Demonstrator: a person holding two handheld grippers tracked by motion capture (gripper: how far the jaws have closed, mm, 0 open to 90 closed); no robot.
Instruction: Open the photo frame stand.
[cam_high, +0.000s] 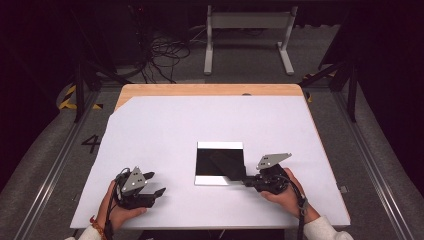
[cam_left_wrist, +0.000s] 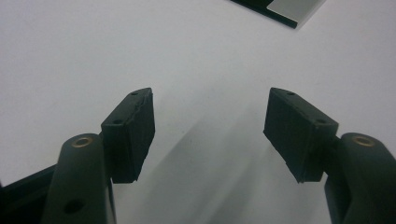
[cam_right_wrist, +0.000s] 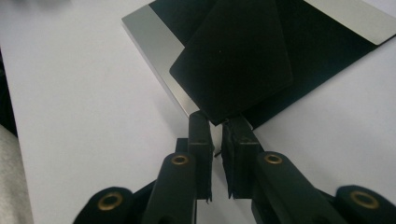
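While right tool (cam_right_wrist: 217, 128) pinches black card (cam_right_wrist: 233, 65), no readable writing

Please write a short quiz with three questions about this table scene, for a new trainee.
1. True or false: the left gripper has its jaws apart and holds nothing.
2. What does the right gripper pinch? A) a cable B) a corner of the black card C) the edge of the table
3. What lies under the black card, flat on the white sheet?

Key
1. True.
2. B.
3. A flat black panel with pale strips on two opposite edges.
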